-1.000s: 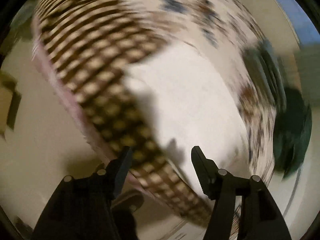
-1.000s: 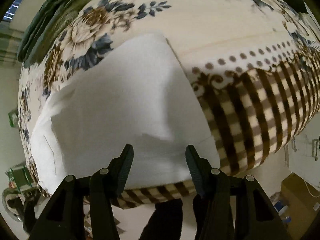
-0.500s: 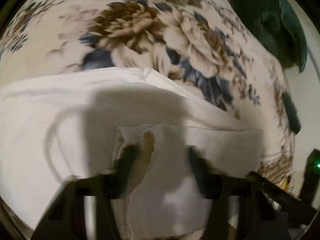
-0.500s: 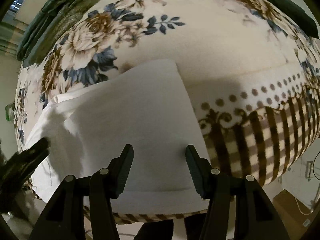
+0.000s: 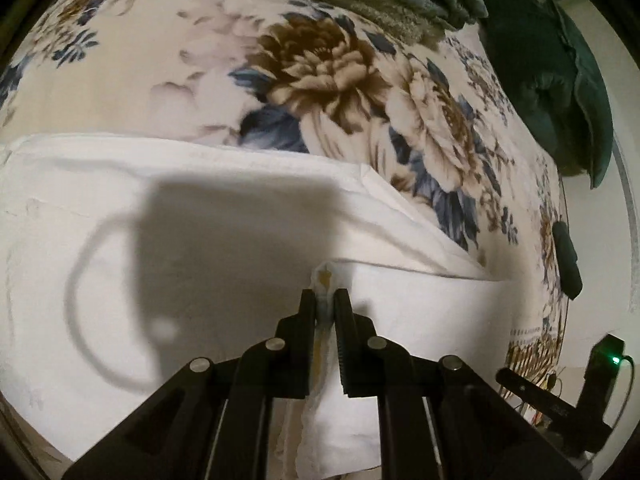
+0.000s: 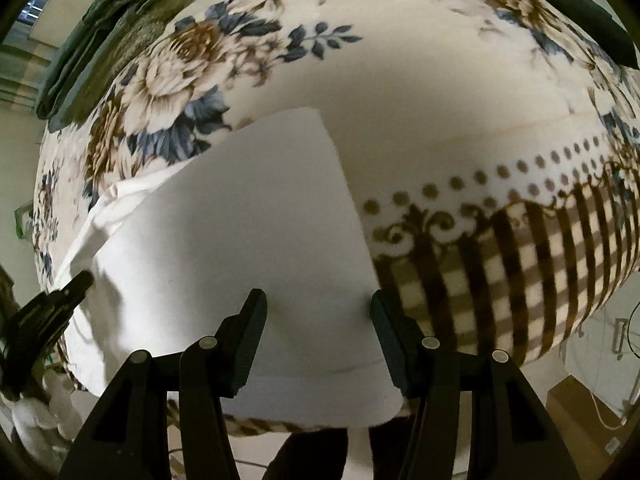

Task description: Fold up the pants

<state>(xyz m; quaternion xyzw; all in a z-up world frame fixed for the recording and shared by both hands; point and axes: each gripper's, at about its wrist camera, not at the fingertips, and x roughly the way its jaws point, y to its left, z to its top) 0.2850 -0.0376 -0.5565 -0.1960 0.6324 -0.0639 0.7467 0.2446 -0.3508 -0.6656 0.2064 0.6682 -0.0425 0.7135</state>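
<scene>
White fabric pants [image 5: 200,240], lying flat on a cream floral-print blanket [image 5: 320,64] that covers a bed; in the right wrist view the same pants [image 6: 248,248] reach the near edge of the bed and hang slightly over it, beside the blanket's [image 6: 420,92] brown checked border [image 6: 520,272]. Left black two-finger gripper [image 5: 325,300]: fingers drawn almost together, pinching a raised, bunched ridge of the white fabric, which shows a yellowish mark at the pinch; a second layer of the garment lies folded beneath, its edge running diagonally toward the right. A dark shadow of the tool falls across the cloth to the left of the pinch. Right black two-finger gripper [image 6: 318,300]: fingers spread wide, positioned over the lower hem area of the pants, nothing between them; contact of the fingertips with the cloth cannot be told. The left gripper [image 6: 76,284] appears at the left margin of the right wrist view, at the garment's edge. Dark green folded textiles [image 5: 540,80] rest at the far side of the bed, well apart from the pants. A dark flat oblong object [image 5: 566,260] lies on the blanket near its right edge. A black device with a green indicator light [image 5: 608,356] stands beyond the bed edge at lower right.
</scene>
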